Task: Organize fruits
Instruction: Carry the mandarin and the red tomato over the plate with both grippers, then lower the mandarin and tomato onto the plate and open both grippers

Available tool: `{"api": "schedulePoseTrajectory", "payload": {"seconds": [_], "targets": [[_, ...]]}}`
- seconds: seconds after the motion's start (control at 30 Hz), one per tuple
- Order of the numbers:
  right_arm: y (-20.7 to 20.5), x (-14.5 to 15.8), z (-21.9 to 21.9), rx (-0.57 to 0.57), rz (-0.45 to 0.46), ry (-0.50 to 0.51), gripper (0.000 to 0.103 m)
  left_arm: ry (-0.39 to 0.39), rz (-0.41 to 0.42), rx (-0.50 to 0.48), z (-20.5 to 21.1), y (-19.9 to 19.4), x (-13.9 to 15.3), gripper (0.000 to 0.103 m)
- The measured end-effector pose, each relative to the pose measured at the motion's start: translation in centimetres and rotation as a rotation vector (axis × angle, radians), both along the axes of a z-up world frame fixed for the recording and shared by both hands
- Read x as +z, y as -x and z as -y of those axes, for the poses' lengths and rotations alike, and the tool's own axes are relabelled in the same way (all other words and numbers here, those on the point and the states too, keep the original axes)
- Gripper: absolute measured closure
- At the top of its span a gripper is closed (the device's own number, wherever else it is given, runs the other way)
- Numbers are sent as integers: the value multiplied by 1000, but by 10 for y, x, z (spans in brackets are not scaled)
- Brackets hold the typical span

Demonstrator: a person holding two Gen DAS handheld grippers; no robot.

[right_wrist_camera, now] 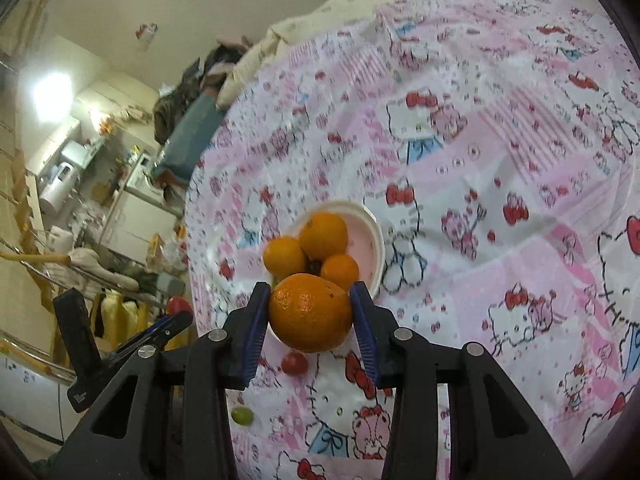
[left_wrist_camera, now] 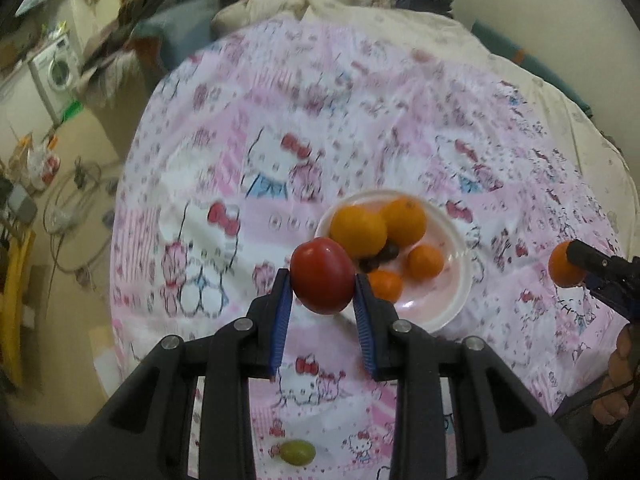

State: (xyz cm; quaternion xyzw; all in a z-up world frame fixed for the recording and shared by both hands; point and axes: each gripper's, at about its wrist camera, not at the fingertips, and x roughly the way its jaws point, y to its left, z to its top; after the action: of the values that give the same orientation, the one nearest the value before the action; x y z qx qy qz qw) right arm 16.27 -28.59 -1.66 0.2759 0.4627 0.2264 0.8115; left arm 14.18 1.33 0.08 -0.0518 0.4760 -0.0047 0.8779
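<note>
My left gripper [left_wrist_camera: 322, 284] is shut on a red tomato [left_wrist_camera: 322, 276] and holds it above the near left rim of a white bowl [left_wrist_camera: 440, 312]. The bowl holds several oranges [left_wrist_camera: 358, 230] and a dark fruit [left_wrist_camera: 380, 258]. My right gripper [right_wrist_camera: 310, 312] is shut on an orange [right_wrist_camera: 310, 312], held just in front of the same bowl [right_wrist_camera: 374, 236]. It also shows at the right of the left wrist view [left_wrist_camera: 576, 268]. A small red tomato [right_wrist_camera: 294, 363] and a green grape [right_wrist_camera: 243, 415] lie on the cloth near me.
The fruits sit on a pink Hello Kitty cloth [left_wrist_camera: 280, 140] spread over a bed. The green grape [left_wrist_camera: 297, 453] lies under my left gripper. A cluttered room with a washing machine [left_wrist_camera: 54, 70] lies beyond the cloth's left edge.
</note>
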Motion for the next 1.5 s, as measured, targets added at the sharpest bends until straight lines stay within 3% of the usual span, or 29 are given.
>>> {"api": "schedulePoseTrajectory", "payload": {"seconds": [0.4, 0.9, 1.2, 1.5], "targets": [[-24, 12, 3, 3, 48, 30, 60, -21, 17, -82, 26, -38, 12, 76], [-64, -22, -16, 74, -44, 114, 60, -18, -29, -137, 51, -77, -22, 76], [-91, -59, -33, 131, -154, 110, 60, -17, -81, -144, 48, -79, -43, 76], [-104, -84, -54, 175, -191, 178, 58, -14, -127, -147, 49, -81, -58, 76]]}}
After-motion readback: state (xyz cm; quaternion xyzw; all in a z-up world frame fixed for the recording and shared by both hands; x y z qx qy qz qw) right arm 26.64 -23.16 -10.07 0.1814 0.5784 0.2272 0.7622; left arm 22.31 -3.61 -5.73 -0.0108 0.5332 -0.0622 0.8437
